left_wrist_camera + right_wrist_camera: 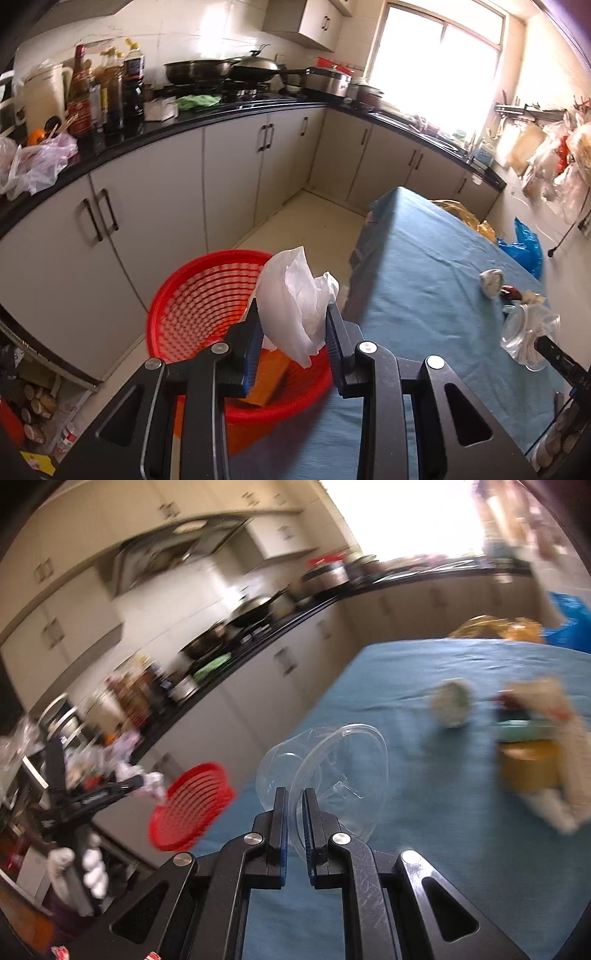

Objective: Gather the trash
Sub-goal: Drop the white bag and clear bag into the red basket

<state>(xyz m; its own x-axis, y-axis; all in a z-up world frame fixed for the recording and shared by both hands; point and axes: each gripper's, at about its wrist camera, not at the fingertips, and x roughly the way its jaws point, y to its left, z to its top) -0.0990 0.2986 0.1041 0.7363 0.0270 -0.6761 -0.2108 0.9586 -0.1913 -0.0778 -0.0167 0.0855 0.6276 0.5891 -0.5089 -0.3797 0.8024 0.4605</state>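
My left gripper [293,312] is shut on a crumpled white plastic bag [295,295] and holds it above the red basket [192,295], which stands on the floor left of the blue table [424,295]. An orange box [267,376] lies in the basket. My right gripper [294,801] is shut on the rim of a clear plastic cup [332,775] and holds it over the blue table [424,812]. The cup also shows in the left wrist view [524,328]. The red basket [192,805] and the left gripper [144,781] show at the left of the right wrist view.
A crumpled paper ball [491,282] and small scraps [511,293] lie on the table. The right wrist view shows the ball [452,701], a yellow box [528,768] and wrappers [554,709], blurred. Grey cabinets [147,206] with a cluttered black counter [221,114] line the left.
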